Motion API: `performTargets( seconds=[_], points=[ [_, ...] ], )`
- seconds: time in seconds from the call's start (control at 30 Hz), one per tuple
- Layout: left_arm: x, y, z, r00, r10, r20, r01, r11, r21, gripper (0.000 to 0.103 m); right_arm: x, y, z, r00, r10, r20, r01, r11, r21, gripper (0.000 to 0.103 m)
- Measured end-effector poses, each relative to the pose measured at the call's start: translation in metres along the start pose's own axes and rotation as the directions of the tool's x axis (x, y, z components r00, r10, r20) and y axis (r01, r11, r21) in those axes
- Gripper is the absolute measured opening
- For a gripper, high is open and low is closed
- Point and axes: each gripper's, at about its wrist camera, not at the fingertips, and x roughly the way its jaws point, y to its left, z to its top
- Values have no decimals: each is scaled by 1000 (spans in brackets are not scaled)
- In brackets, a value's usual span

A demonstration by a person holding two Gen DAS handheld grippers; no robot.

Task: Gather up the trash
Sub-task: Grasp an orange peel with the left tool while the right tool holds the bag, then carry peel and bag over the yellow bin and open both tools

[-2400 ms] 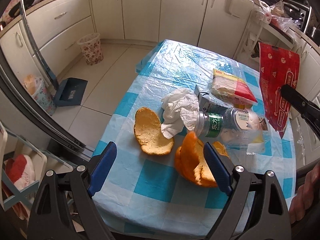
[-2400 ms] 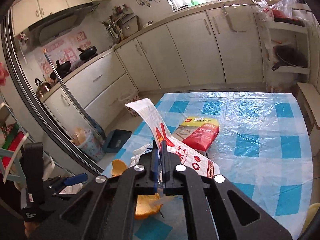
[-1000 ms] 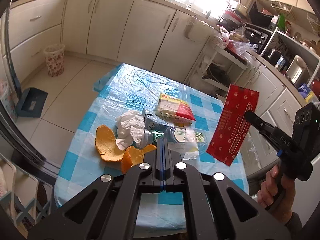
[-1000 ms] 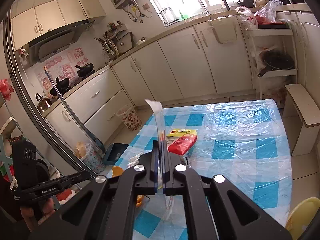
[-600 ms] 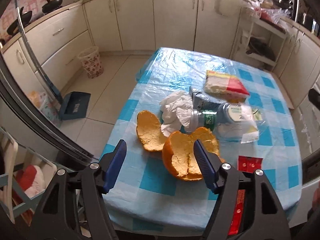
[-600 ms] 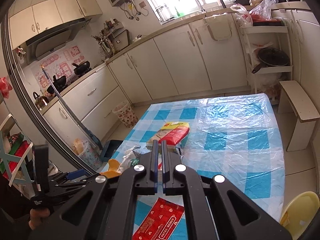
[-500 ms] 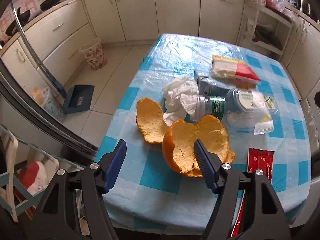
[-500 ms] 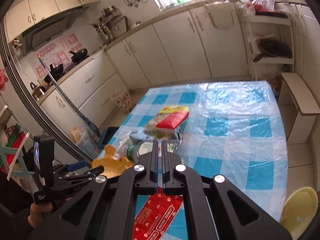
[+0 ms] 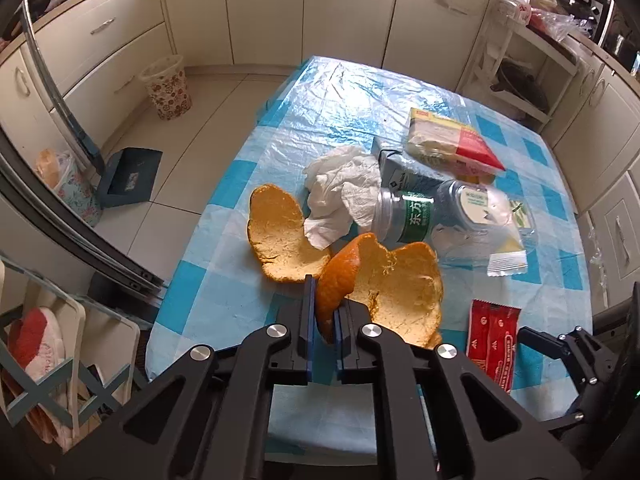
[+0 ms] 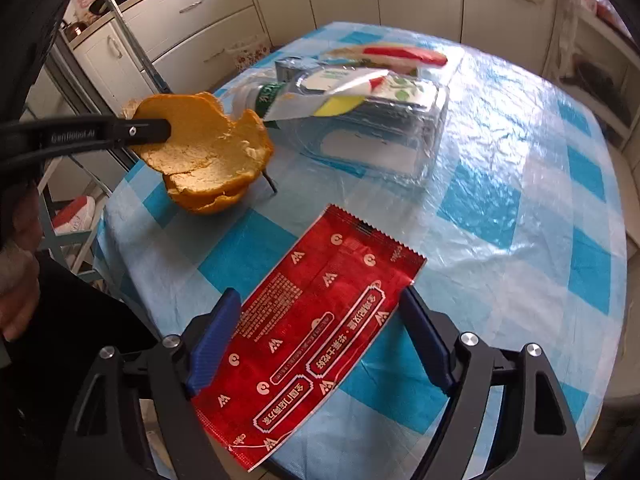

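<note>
Left gripper (image 9: 322,322) closed tight on the rim of the big orange peel (image 9: 384,280), peel edge pinched upright between the blue pads, the rest of the peel cupped open and, from the right wrist view, lifted just clear of the checked tablecloth (image 10: 520,208). Right gripper (image 10: 320,340) spread wide, gripping nothing, fingers straddling the red wrapper (image 10: 316,332) lying flat on the cloth near the table's front edge.

Beyond the held peel: second orange peel (image 9: 276,232) lying inner side up on the cloth, just left of it. Crumpled white tissue (image 9: 340,192) touching that second peel and leaning on the clear plastic bottle (image 9: 432,212), green-labelled, on its side; contents not discernible. Grey carton (image 9: 404,172) behind the bottle, red-and-yellow packet (image 9: 452,144) resting on it. Clear wrapper with a yellow patch (image 9: 500,248) right of the bottle.

Patterned waste basket (image 9: 166,90) on the floor far left of the table, well apart from the peel; inside not visible.
</note>
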Motion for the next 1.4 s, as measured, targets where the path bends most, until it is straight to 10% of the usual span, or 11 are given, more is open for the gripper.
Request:
performTargets(
  seconds=[0.2,0.33,0.73,0.8,0.83,1.13,1.23,1.4],
  points=[
    [-29,1,5,991,-100,92,102,995,-17,7,2,19,-9,997,-64,49,69,993,-98,64],
    [-41,7,8,982,-134,135,142,988,-53,7,-2,29,-11,998,-29,56,37,990,-139,5],
    [-55,-4,6,964,-193,185,207,976,-63,7,-37,-16,-20,989,37,141,-42,998,36,1],
    [-53,-4,5,964,-194,180,208,976,-65,7,-38,-25,-21,989,34,142,-47,995,89,38],
    [-52,-5,5,965,-194,176,209,976,-67,7,-38,-28,-21,989,10,149,-27,993,113,93],
    [-50,-5,4,966,-196,167,210,975,-69,7,1,11,-9,994,-76,74,72,996,56,97],
    [-50,-4,4,965,-198,170,213,974,-77,7,0,29,-15,987,-107,123,110,994,-23,86],
    [-52,-3,4,963,-205,175,221,972,-78,7,-14,9,-10,986,-105,131,101,994,37,9]
  ],
)
